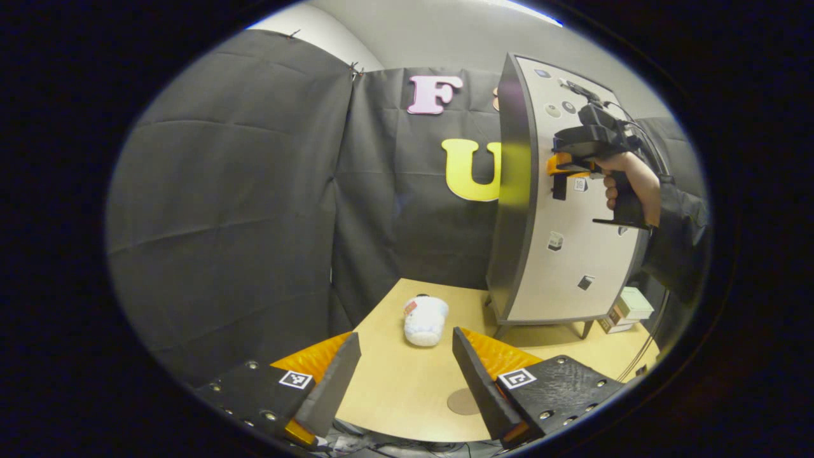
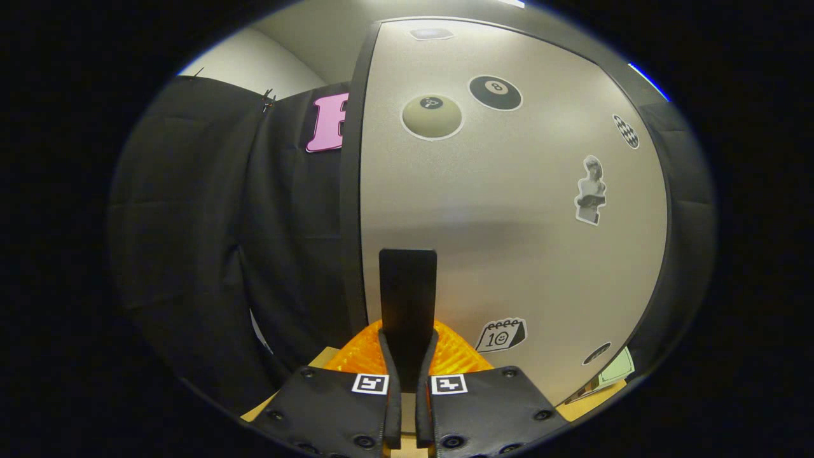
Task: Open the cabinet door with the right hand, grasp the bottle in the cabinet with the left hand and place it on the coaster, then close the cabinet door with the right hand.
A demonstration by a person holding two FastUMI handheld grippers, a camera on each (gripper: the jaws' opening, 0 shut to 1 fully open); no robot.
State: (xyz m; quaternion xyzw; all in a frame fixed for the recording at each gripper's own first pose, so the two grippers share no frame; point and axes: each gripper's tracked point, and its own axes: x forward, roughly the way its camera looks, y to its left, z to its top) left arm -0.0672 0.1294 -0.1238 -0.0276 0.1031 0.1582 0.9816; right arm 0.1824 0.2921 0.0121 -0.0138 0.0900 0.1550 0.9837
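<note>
On the pale table (image 1: pixel 394 388), near its far edge, a white bottle (image 1: pixel 425 320) lies on its side just left of the cabinet (image 1: pixel 559 254), with bare tabletop between it and the round coaster (image 1: pixel 462 402) close to the near edge; bottle and coaster are well apart. Behind the cabinet's foot, at the right, sit a few small boxes (image 1: pixel 629 308). Black cloth walls the booth behind and to the left. The cabinet stands upright on short legs, its light door (image 2: pixel 509 210) dotted with stickers: two ball shapes near the top, a bust figure at the right, a small calendar low down. From the left gripper view, the left gripper (image 1: pixel 407 375) hangs over the near table edge with its fingers spread wide and nothing between them, the bottle in line beyond the gap. The right gripper (image 2: pixel 407 381), held by a hand (image 1: pixel 629 184) in a dark sleeve, is up against the door front. In the right gripper view its fingers are pressed close on the dark upright handle (image 2: pixel 407 299) near the door's left edge, clenched on it.
</note>
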